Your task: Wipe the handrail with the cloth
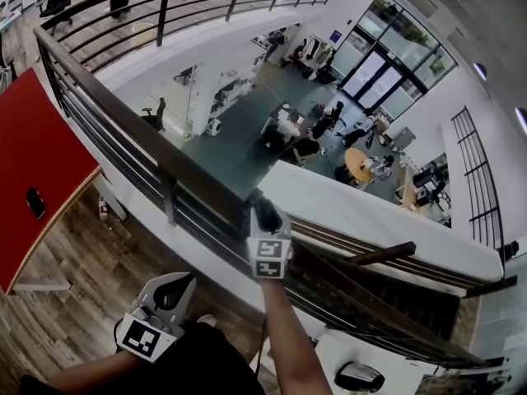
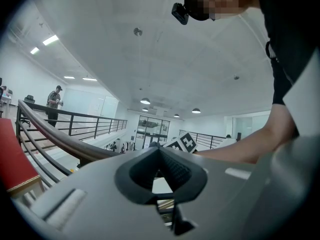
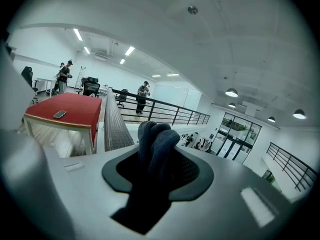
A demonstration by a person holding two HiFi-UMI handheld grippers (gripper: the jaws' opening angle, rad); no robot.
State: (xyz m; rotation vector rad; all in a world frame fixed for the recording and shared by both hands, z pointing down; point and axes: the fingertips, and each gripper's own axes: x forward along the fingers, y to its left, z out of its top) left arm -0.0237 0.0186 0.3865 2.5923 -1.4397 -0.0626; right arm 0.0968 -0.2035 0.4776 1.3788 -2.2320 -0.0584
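The dark brown handrail [image 1: 123,126] tops a black metal railing and runs from upper left to lower right. My right gripper [image 1: 264,222] is at the rail's middle, shut on a bunched dark grey cloth [image 1: 268,211] that rests at the rail top. The right gripper view has the cloth [image 3: 156,139] sticking up between the jaws of that gripper [image 3: 157,159]. My left gripper [image 1: 175,285] hangs back near the person's body, below the rail and apart from it. In its own view the left gripper [image 2: 159,155] has its pads together with nothing between them, and the handrail [image 2: 55,134] curves away at left.
A red table [image 1: 37,159] with a dark phone [image 1: 34,202] on it stands at left on the wood floor. Beyond the railing is an open drop to a lower floor with desks and people. A person [image 3: 143,96] stands by the far railing.
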